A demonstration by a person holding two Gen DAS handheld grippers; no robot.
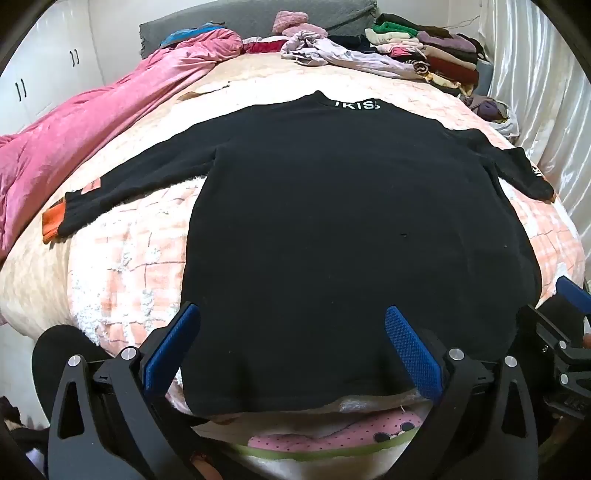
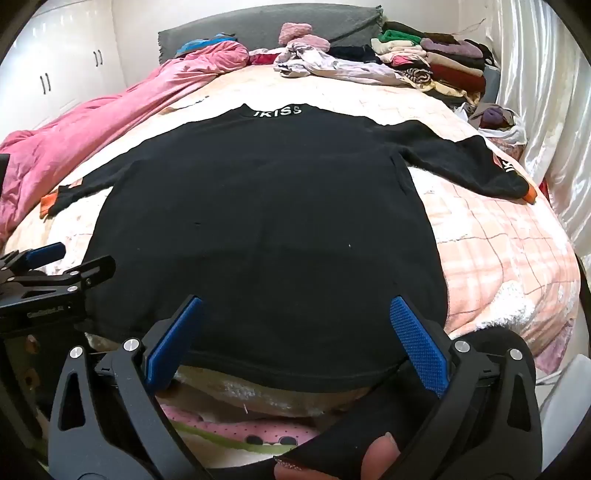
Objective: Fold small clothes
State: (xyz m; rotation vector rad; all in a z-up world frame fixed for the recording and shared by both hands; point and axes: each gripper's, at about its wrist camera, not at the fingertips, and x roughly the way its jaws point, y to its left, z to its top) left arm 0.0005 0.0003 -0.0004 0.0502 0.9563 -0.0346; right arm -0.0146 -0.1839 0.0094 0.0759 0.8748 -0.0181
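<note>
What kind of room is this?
Most likely a home bedroom: a black sweater lies spread on a bed with a pink quilt, folded clothes are stacked near the headboard, and white wardrobe doors stand behind.

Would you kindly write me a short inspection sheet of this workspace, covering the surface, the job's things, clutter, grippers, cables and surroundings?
Surface: bed under a pink checked blanket.
Job's things: black sweater spread flat, sleeves out to both sides, collar at the far end, hem at the near edge.
Clutter: pink quilt bunched along the left; folded clothes stack and loose pale garments at the far end.
Grippers: left gripper and right gripper both over the hem, jaws wide apart, holding nothing.
Cables: nothing seen.
Surroundings: white wardrobe to the left, pale curtain to the right, grey headboard beyond.
</note>
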